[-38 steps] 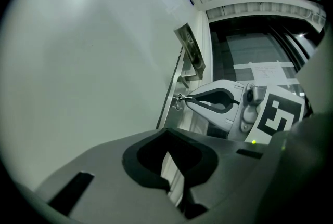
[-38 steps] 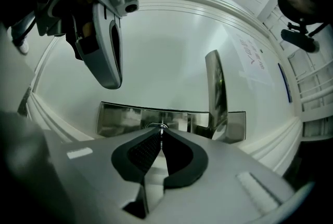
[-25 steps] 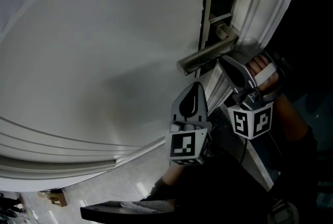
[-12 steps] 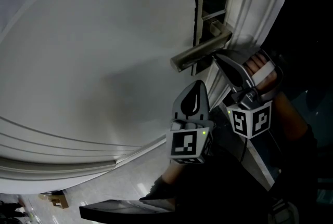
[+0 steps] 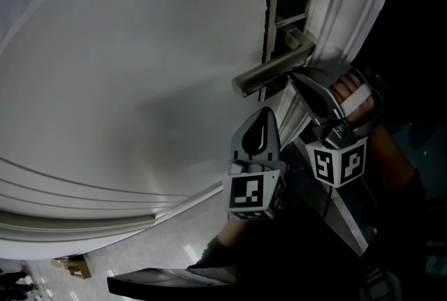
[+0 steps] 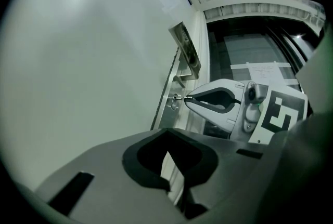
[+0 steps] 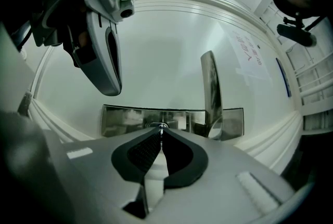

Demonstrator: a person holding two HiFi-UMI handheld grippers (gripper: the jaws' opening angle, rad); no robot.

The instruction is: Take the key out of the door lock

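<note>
My right gripper [image 7: 161,130] is smooth matt grey plastic, its pads [image 7: 144,150] black and ribbed; the lock plate [image 7: 125,120] is mirror-bright metal; the door [image 5: 126,83] smooth, matt white.

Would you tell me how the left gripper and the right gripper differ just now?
The right gripper has jaws shut on the key at the lock plate; the left gripper has jaws shut on nothing. The right gripper reaches that plate; the left gripper hangs short of it. Both carry marker cubes.
</note>
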